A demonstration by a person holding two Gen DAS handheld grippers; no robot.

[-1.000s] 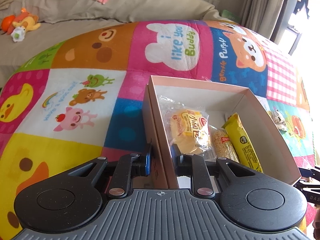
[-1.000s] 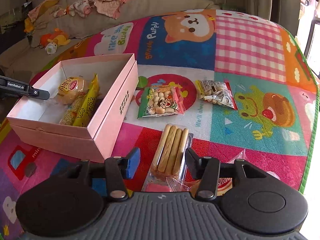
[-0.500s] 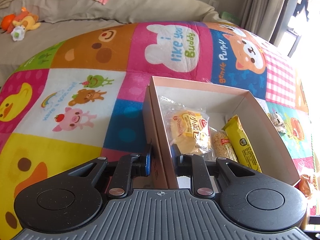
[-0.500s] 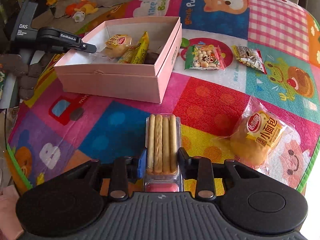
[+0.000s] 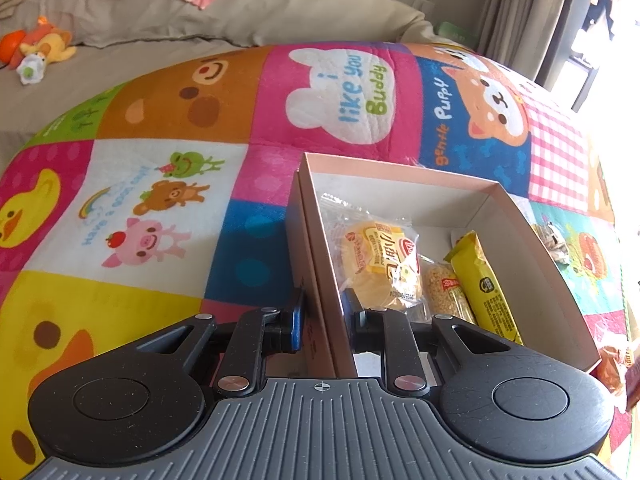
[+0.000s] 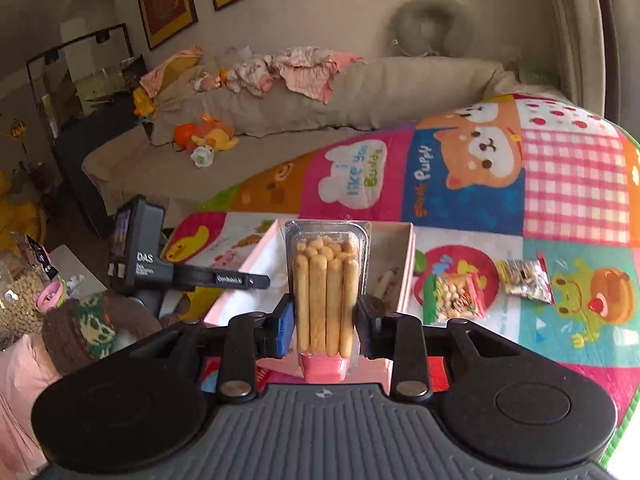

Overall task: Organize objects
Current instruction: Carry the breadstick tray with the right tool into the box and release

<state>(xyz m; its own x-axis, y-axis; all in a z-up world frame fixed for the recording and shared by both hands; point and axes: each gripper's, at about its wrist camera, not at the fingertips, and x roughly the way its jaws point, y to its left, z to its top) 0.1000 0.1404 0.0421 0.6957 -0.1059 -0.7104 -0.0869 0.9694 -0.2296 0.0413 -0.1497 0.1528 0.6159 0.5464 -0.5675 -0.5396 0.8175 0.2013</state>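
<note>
My left gripper [image 5: 325, 316] is shut on the near left wall of the pink box [image 5: 320, 280], one finger outside and one inside. The box holds a small bread packet [image 5: 380, 256], a cereal bar [image 5: 444, 292] and a yellow bar [image 5: 486, 284]. My right gripper [image 6: 325, 322] is shut on a clear pack of biscuit sticks [image 6: 326, 292] and holds it upright in the air in front of the pink box [image 6: 408, 264]. The left gripper's body [image 6: 160, 268] shows at the box's left side in the right wrist view.
A colourful play mat [image 5: 160, 200] covers the surface. A green snack bag [image 6: 454, 296] and a clear snack packet [image 6: 524, 276] lie on the mat right of the box. Another bread packet [image 5: 614, 360] lies by the box's near right corner. A sofa [image 6: 360, 92] with toys and clothes stands behind.
My right gripper closed on the biscuit stick pack, lifted it off the mat and tilted up toward the box. My left gripper kept its hold on the box wall.
</note>
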